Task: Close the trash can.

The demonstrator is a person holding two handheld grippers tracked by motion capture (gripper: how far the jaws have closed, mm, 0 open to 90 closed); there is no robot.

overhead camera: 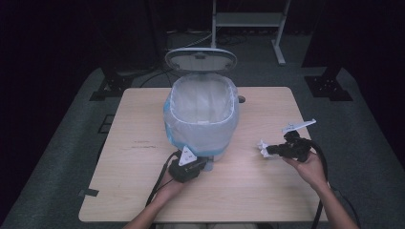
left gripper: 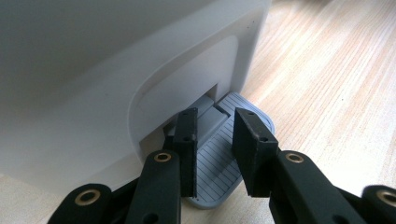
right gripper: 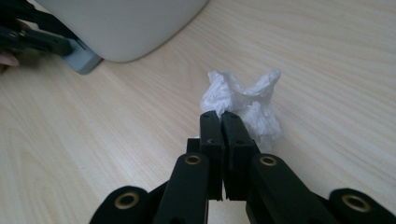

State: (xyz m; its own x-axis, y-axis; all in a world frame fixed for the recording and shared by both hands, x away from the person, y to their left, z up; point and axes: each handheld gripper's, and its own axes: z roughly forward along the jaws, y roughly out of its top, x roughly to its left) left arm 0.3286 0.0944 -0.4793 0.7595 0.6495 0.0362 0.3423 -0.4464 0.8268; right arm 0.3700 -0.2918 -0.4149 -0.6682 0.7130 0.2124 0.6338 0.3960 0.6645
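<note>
A white pedal bin (overhead camera: 203,114) with a clear liner stands mid-table, its lid (overhead camera: 200,59) raised. My left gripper (overhead camera: 206,164) is at the bin's front base. In the left gripper view its jaws (left gripper: 215,135) are open and rest on the grey ribbed pedal (left gripper: 219,182), under the bin wall (left gripper: 116,70). To the right, my right gripper (overhead camera: 268,150) is shut on a crumpled white tissue (overhead camera: 261,145), low over the table. The right gripper view shows the tissue (right gripper: 252,100) pinched at the jaw tips (right gripper: 221,119), with the bin (right gripper: 130,23) and pedal (right gripper: 84,63) farther off.
The wooden table (overhead camera: 143,119) has bare surface left and right of the bin. A grey carpeted floor surrounds it, with dark stands and a metal frame (overhead camera: 248,19) behind. Cables trail from both grippers toward the near edge.
</note>
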